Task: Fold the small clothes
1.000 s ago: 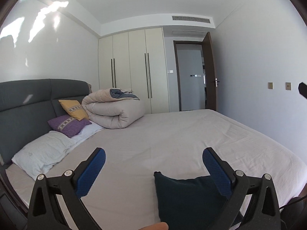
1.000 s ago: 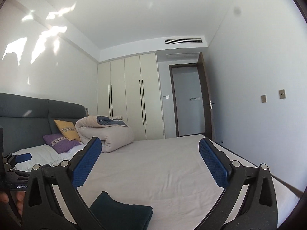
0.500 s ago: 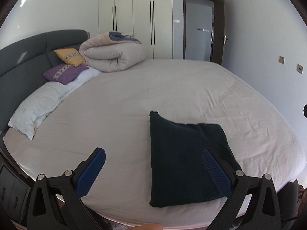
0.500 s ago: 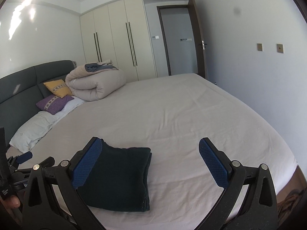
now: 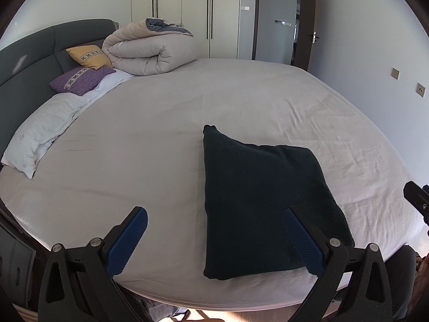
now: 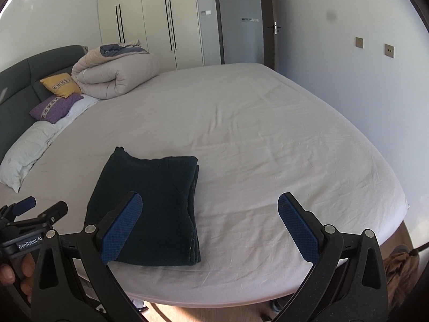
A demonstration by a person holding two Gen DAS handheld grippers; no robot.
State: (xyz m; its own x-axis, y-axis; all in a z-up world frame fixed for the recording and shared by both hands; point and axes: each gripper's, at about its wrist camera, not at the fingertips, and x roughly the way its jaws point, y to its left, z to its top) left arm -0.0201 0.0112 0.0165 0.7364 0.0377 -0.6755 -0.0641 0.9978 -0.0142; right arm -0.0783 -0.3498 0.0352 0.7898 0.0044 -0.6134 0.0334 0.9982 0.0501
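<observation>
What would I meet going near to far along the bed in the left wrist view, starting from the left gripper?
left gripper → dark folded garment → bare sheet of the bed → rolled duvet → wardrobe doors

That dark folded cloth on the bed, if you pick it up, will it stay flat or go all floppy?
The dark folded cloth would probably flop: its stacked edges look soft. Lifted by one corner, it would likely unfold. It seems thick and fuzzy, so probably not slippery.
</observation>
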